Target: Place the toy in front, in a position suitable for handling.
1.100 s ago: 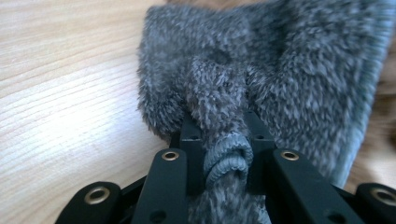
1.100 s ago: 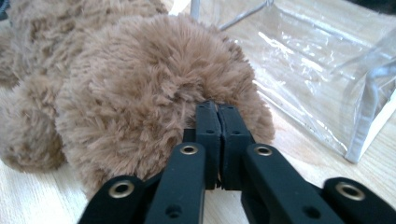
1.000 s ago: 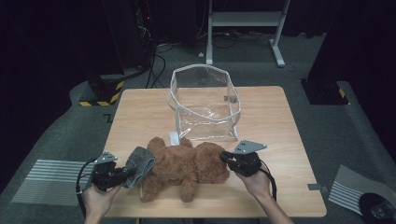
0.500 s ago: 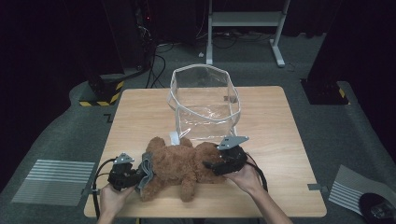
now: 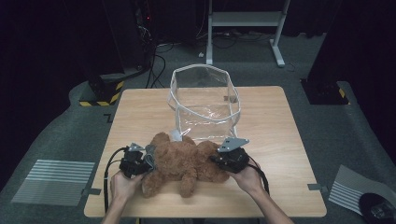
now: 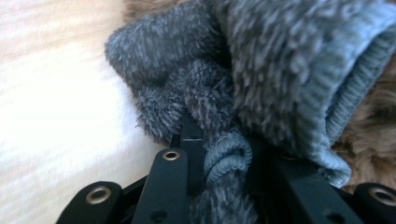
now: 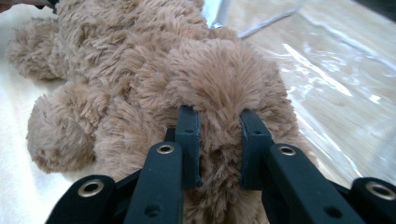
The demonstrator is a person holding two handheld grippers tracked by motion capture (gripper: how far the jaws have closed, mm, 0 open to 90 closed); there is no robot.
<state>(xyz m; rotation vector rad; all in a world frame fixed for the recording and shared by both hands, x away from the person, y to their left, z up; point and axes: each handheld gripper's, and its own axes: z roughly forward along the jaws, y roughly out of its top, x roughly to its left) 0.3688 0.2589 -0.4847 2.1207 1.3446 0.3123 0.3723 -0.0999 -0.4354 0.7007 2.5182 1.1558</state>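
A brown teddy bear [image 5: 184, 161] lies across the near half of the wooden table [image 5: 280, 140]. My left gripper [image 5: 142, 162] is at the bear's left end, shut on a fuzzy grey sock [image 5: 150, 156]. In the left gripper view the sock's ribbed cuff [image 6: 224, 161] is bunched between the jaws of the left gripper [image 6: 219, 140], and the sock rests against brown fur. My right gripper [image 5: 217, 161] is at the bear's right end. Its jaws have just been closing, and the right gripper [image 7: 218, 121] now pinches a tuft of the bear's fur [image 7: 219, 79].
A clear plastic bag [image 5: 205, 102] stands open just behind the bear, near the table's middle. Bare tabletop lies left, right and behind it. On the dark floor beyond are cables, a white stand [image 5: 243, 21] and striped mats [image 5: 53, 182].
My left gripper has moved right with the grey sock, up against the bear. My right gripper has moved left onto the bear's right end and closed on its fur.
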